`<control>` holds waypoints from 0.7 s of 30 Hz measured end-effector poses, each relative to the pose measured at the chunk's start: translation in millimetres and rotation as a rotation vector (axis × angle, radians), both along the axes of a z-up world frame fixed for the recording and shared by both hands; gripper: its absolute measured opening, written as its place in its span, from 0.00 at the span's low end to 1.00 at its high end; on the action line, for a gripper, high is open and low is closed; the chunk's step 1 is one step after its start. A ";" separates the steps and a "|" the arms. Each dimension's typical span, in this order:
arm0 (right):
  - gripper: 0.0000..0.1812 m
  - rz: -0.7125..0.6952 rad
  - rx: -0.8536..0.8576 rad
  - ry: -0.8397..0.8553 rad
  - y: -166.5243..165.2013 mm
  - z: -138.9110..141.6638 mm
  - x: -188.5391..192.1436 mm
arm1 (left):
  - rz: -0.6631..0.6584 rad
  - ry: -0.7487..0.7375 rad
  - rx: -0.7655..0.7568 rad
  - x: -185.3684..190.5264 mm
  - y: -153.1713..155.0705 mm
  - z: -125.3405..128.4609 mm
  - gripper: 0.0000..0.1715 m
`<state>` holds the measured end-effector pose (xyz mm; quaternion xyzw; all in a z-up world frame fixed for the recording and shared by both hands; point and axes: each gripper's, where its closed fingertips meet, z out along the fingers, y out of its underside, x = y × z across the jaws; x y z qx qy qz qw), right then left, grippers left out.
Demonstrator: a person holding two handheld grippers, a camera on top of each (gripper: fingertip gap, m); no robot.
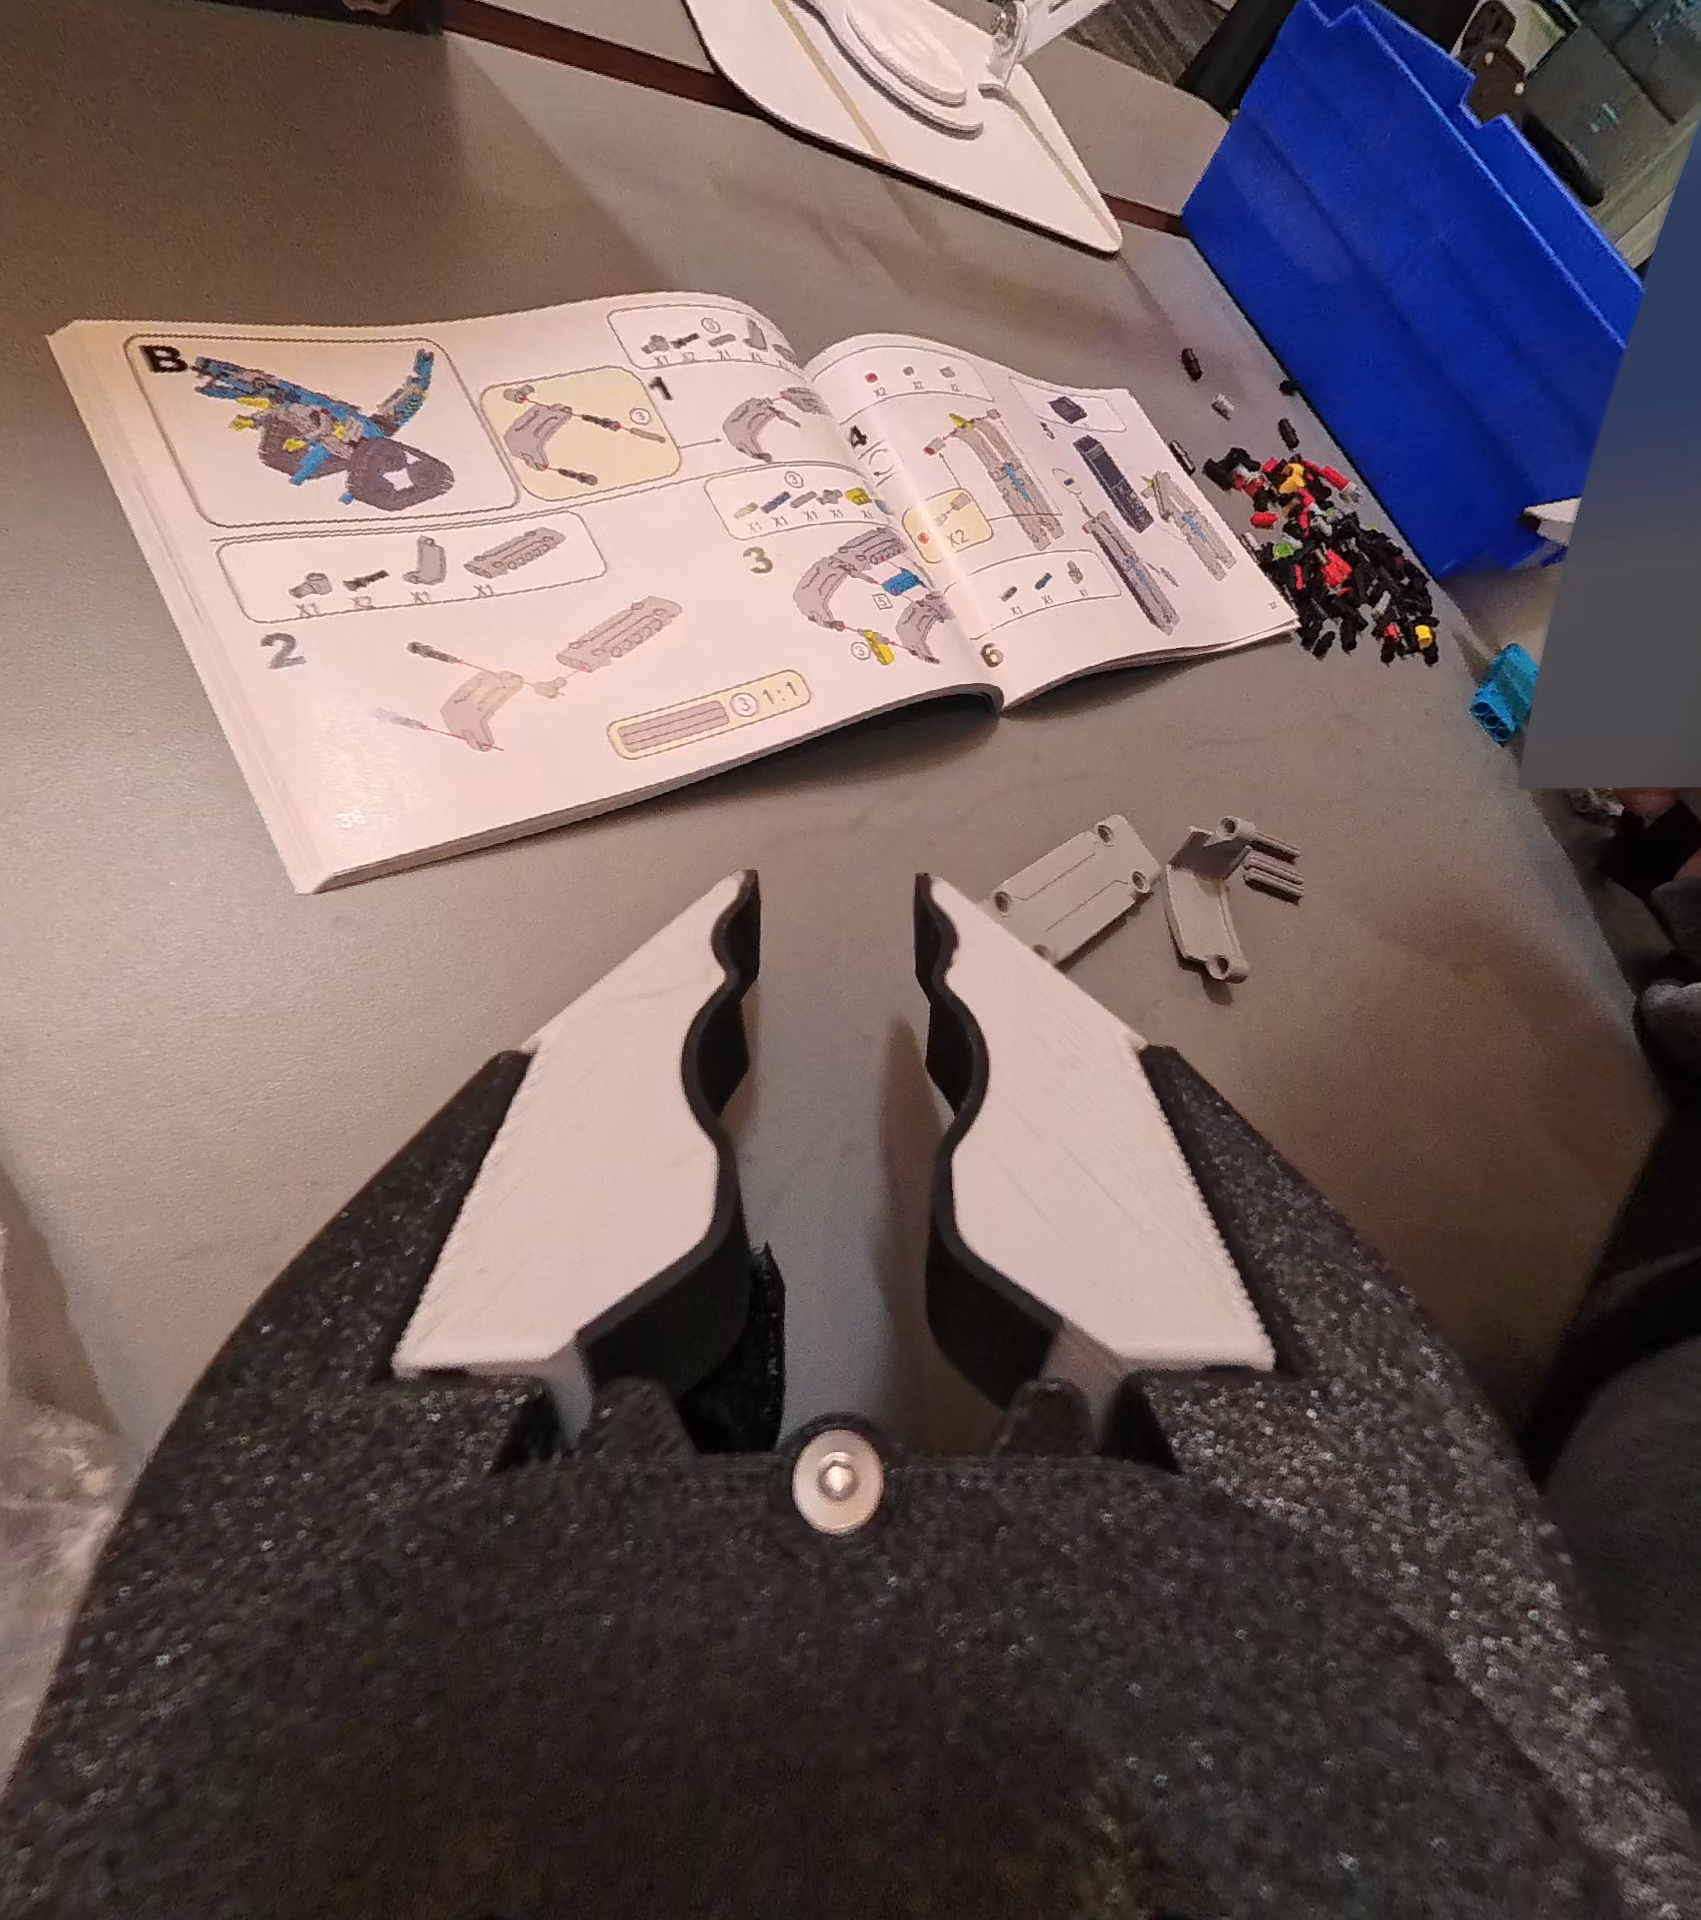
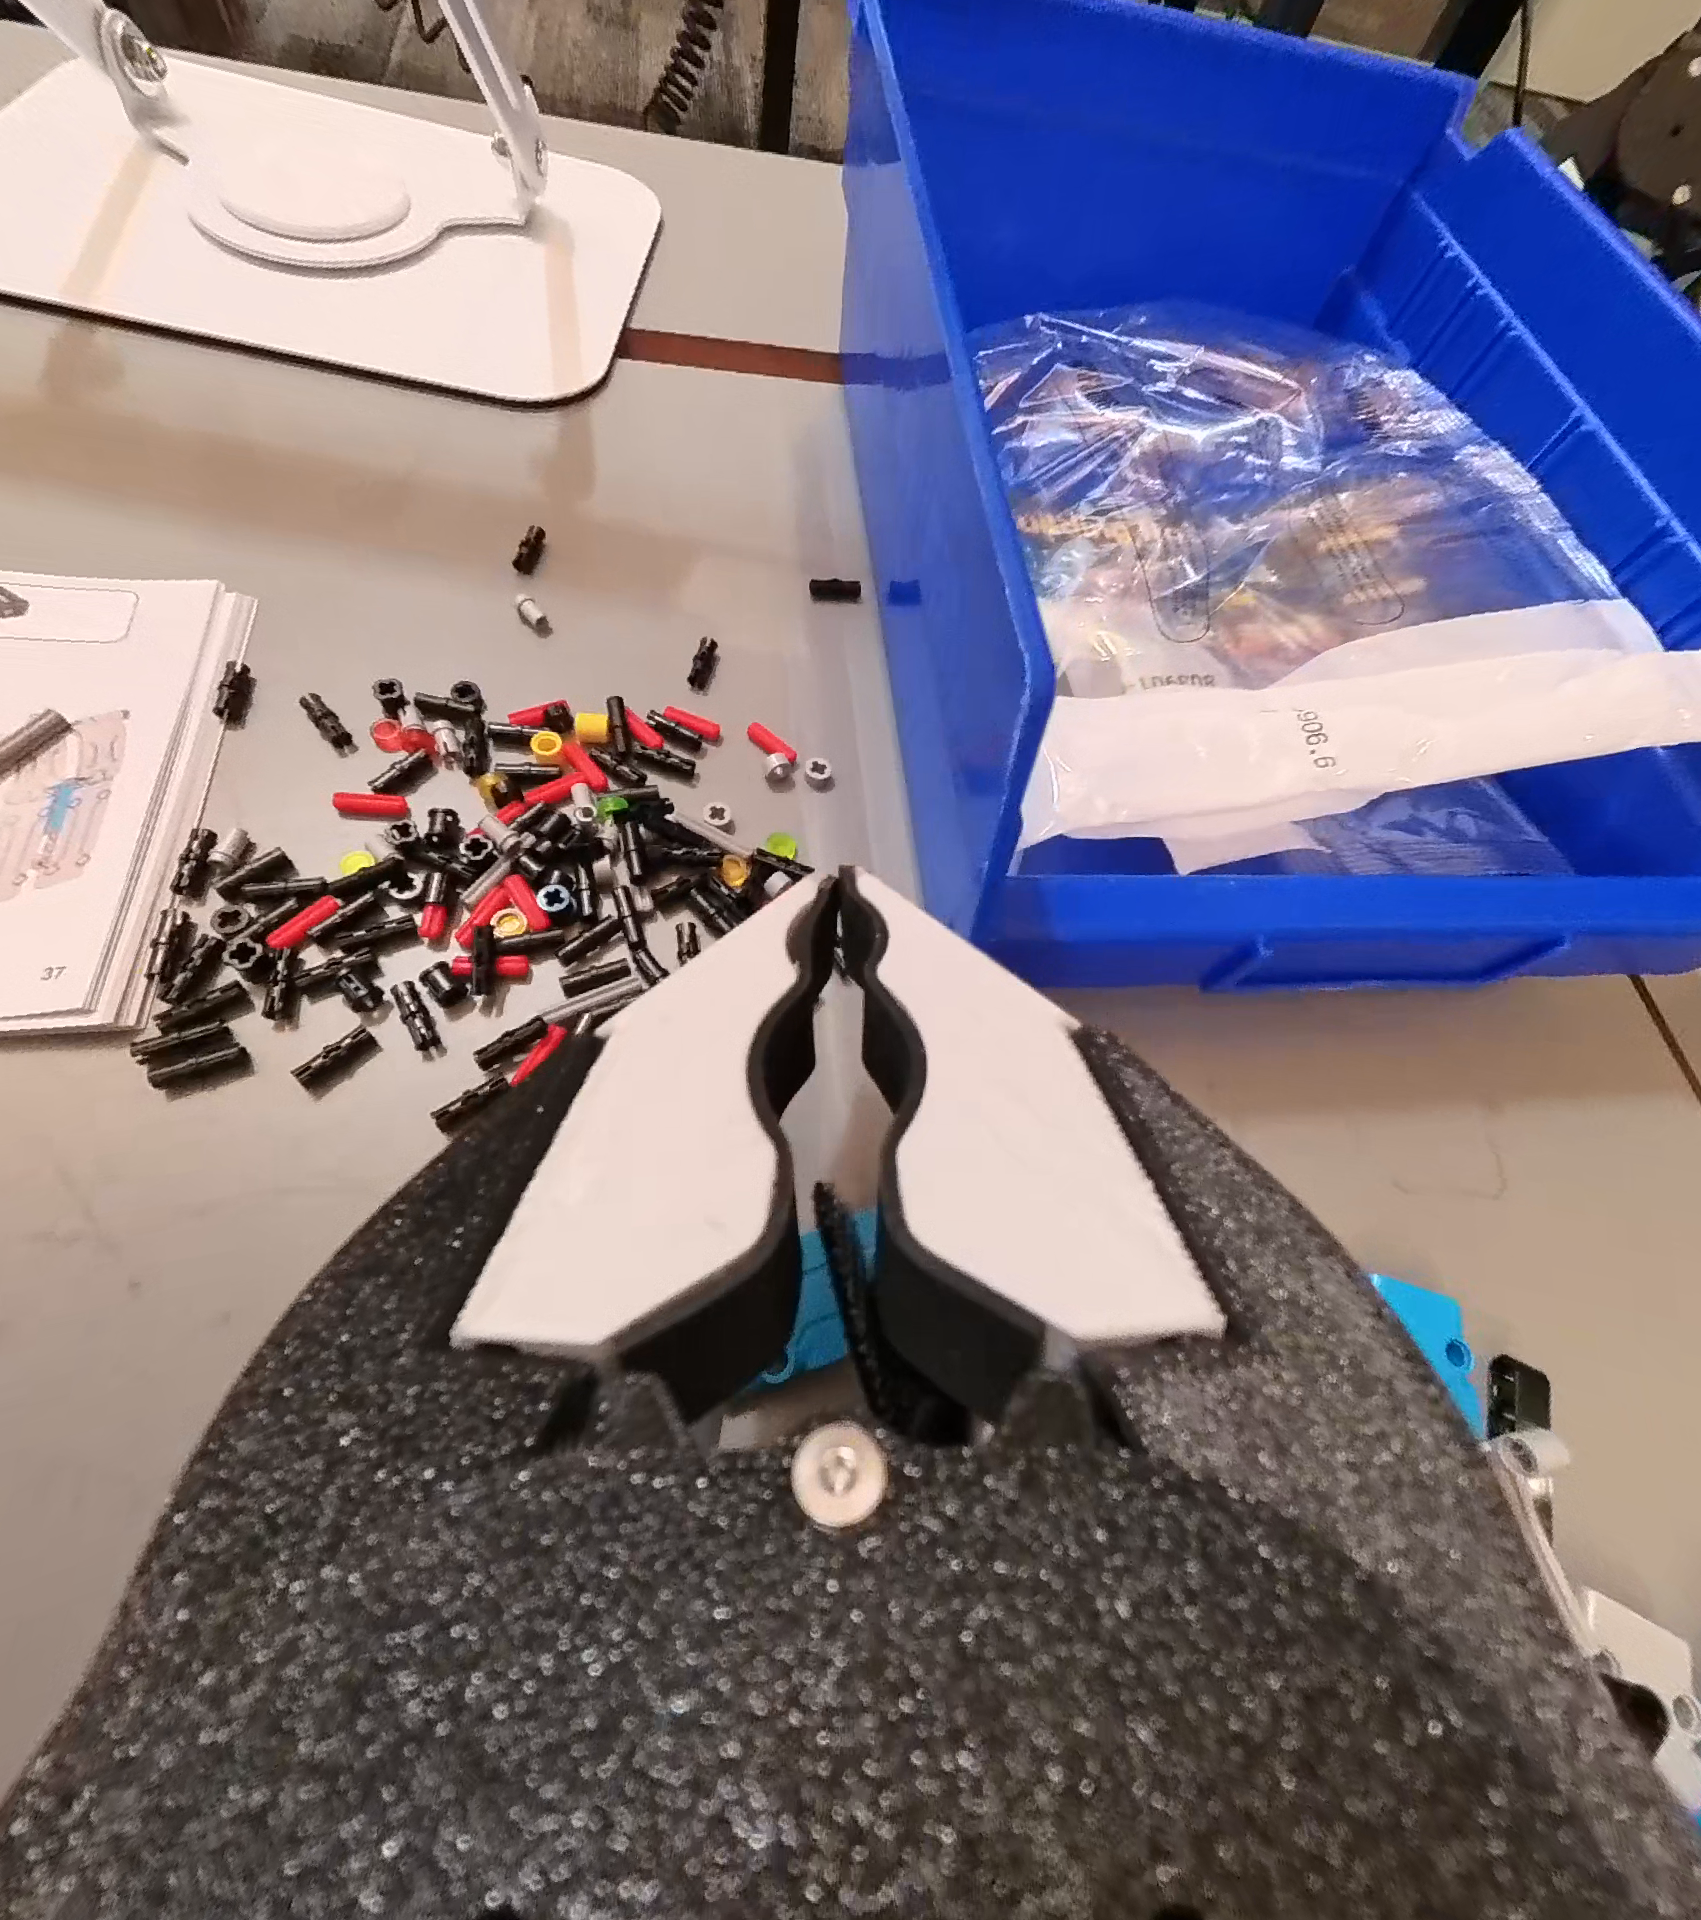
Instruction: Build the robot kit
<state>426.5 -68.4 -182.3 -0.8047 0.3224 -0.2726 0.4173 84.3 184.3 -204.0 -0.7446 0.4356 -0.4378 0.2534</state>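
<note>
At the centre of the left wrist view we see the left gripper [image 1: 835,899] poised over a grey table [image 1: 929,769], its two fingers spread apart with nothing between them. Just right of its fingertips lie a flat grey plate piece [image 1: 1074,886] and a curved grey bracket piece [image 1: 1215,891], close together and near the right finger. Across the upper middle of that frame an instruction booklet [image 1: 617,582] lies open and flat. At its right edge sits a heap of small pins [image 1: 1329,561], black, red and yellow, with a blue bin [image 1: 1428,312] behind them at upper right and a white stand base [image 1: 929,135] at the top.

In the right wrist view the right gripper [image 2: 838,894] sits at centre frame with its fingertips pressed together; we cannot tell whether anything is pinched between them. Its tips hover at the right edge of the pin heap, spread through the left middle of the frame. The blue bin fills the upper right and holds clear plastic bags [image 2: 1272,582]. A light blue part [image 2: 815,1320] shows beneath the fingers, low in the frame
</note>
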 end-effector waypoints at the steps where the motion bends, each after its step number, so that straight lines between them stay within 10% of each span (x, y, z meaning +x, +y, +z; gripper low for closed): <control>1: 0.00 -0.001 0.007 -0.008 0.0 2.1 0.3 | 0.009 -0.005 -0.001 -1.0 3.0 0.6 0.17; 13: 0.00 0.051 0.152 -0.042 3.6 26.3 -6.8 | 0.087 -0.043 0.188 -9.8 25.1 20.2 0.18; 21: 0.00 0.171 0.106 -0.034 23.9 19.0 -23.6 | 0.312 -0.133 0.573 -36.6 58.2 65.7 0.40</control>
